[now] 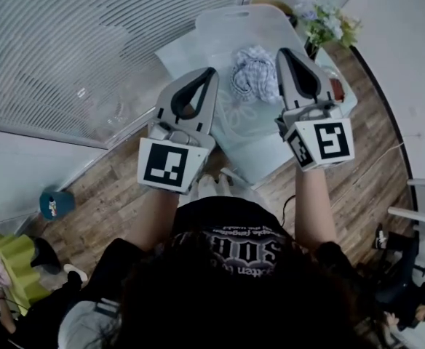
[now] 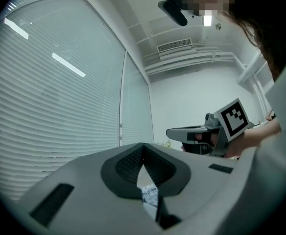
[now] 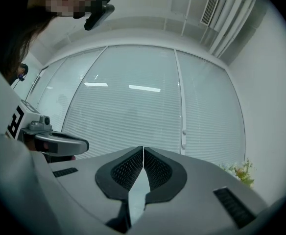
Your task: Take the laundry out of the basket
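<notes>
Hovering above basket [image 1: 220, 31]: left gripper [image 1: 212, 71], right gripper [image 1: 281, 51], both clenched, empty. Checked laundry [image 1: 255, 73] lay between them. Step, seemingly: approach. Next: unclench, lower, grasp cloth.

Laundry [image 1: 255, 75] seemingly on table [image 1: 260, 155], flowers [image 1: 325, 20] behind right.

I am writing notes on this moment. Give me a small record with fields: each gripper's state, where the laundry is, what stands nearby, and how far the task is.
Left gripper: jaws together, nothing held
Right gripper: jaws together, nothing held
Laundry: blue-and-white checked cloth, bunched inside the white basket
Nearby: flowers beyond the basket; wooden floor below
Task state: cloth not yet taken out
</notes>
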A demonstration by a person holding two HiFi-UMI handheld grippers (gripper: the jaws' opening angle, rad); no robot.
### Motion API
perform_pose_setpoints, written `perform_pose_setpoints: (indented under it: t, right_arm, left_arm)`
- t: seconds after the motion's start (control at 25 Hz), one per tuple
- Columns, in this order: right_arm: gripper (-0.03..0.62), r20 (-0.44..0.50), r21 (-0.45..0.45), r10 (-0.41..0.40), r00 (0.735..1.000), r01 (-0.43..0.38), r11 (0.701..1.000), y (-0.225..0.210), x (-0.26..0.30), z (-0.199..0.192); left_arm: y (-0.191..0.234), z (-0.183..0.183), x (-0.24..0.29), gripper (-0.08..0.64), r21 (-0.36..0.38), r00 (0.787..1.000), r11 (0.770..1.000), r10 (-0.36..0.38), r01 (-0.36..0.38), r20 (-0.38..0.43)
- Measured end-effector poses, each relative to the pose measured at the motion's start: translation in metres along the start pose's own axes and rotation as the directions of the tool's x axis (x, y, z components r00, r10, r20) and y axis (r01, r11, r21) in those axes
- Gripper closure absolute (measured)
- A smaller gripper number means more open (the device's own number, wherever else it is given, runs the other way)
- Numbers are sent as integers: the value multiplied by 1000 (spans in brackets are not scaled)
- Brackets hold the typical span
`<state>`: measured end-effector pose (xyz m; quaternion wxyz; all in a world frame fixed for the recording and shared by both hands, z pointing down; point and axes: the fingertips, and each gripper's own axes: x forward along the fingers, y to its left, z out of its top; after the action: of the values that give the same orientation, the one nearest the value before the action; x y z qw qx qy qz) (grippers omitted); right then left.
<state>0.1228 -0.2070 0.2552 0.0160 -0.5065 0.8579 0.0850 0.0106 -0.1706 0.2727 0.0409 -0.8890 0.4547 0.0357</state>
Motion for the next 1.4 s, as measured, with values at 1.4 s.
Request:
perform_pose_setpoints:
  t: [1.4]
  right_arm:
    - [484,-308,53,79,948,-66,996,-62,113,-144]
  left_arm:
    - [39,-2,79,558,-18,1000,1000,24,-24,19]
